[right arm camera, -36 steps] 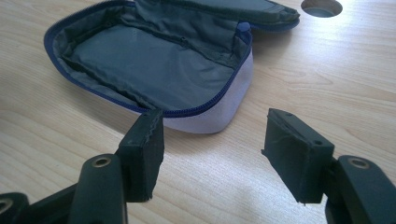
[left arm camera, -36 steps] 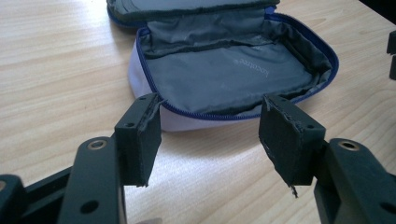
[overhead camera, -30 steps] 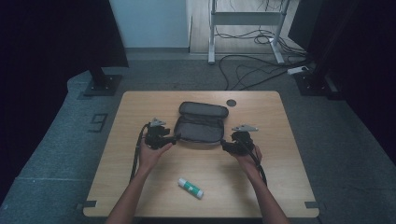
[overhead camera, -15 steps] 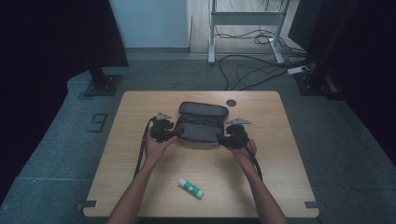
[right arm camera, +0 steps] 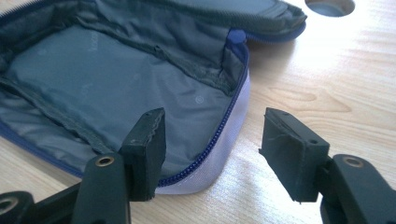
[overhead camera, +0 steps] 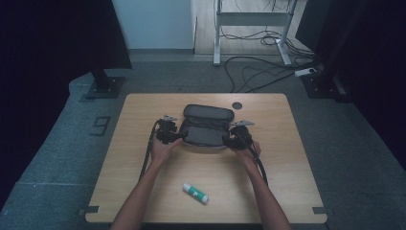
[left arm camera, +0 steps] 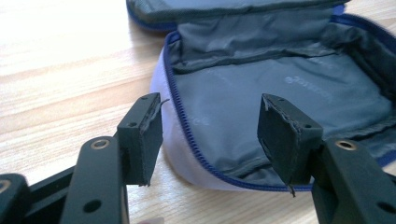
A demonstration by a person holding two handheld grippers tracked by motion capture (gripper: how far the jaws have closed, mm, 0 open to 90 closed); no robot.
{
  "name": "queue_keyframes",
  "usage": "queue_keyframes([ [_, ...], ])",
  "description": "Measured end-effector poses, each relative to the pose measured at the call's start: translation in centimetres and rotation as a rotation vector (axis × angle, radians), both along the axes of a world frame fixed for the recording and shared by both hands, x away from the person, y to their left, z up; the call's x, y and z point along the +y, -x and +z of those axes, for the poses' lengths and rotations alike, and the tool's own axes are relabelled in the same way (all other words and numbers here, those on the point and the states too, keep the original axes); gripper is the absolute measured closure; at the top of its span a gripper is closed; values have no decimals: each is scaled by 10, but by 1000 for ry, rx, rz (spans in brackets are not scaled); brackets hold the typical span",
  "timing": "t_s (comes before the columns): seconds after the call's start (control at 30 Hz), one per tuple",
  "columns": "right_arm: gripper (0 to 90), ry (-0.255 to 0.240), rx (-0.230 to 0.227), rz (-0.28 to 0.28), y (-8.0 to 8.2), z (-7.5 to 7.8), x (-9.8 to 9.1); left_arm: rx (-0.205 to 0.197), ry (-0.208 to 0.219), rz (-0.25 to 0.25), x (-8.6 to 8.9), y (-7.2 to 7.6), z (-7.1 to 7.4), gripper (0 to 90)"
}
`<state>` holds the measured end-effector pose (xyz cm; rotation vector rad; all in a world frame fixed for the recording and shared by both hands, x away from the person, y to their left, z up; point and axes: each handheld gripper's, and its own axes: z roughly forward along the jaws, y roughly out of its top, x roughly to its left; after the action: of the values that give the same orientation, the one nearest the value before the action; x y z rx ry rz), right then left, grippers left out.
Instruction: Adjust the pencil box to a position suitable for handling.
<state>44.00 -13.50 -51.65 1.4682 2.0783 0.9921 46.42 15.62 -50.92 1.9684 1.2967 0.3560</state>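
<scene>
On the pale wooden worktop point(overhead camera: 143, 163), left tongs point(left arm camera: 210, 135) and right tongs point(right arm camera: 212, 149) stand spread, each straddling an end rim of the unzipped pouch point(overhead camera: 206, 128), apparently to steady it.

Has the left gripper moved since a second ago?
Yes. The left gripper has moved inward and slightly away from the person, from beside the open pouch up to its left end, judged against the table's edge.

We see an open zip pouch point(overhead camera: 207, 125) at the table's point(overhead camera: 287, 158) centre, a glue stick point(overhead camera: 195, 193) at its six o'clock, grippers at three and nine.
</scene>
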Motion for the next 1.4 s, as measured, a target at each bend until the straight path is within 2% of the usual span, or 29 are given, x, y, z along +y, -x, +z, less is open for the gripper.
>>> queue_keyframes([
  [0.07,403,7,7,-3,-2,-4,1,20,24,7,1,-3,-5,407],
  [0.13,436,22,9,-3,-3,-8,3,26,5,16,1,-4,-10,415],
  [0.37,477,25,17,4,-5,-13,7,48,0,35,3,-9,-18,466],
  [0.47,494,58,31,1,-6,-19,11,57,2,31,2,-10,-23,508],
  [0.57,516,36,41,-3,-7,-21,12,62,-4,28,1,-10,-26,536],
  [0.7,550,39,38,-20,-7,-22,12,69,0,36,3,-12,-28,584],
  [0.87,637,46,35,-32,-7,-22,11,61,5,41,4,-12,-29,632],
  [1.1,782,83,26,-49,-7,-20,14,65,13,52,5,-12,-29,721],
  [1.4,857,52,14,-67,-6,-19,11,49,-23,41,3,-12,-26,810],
])
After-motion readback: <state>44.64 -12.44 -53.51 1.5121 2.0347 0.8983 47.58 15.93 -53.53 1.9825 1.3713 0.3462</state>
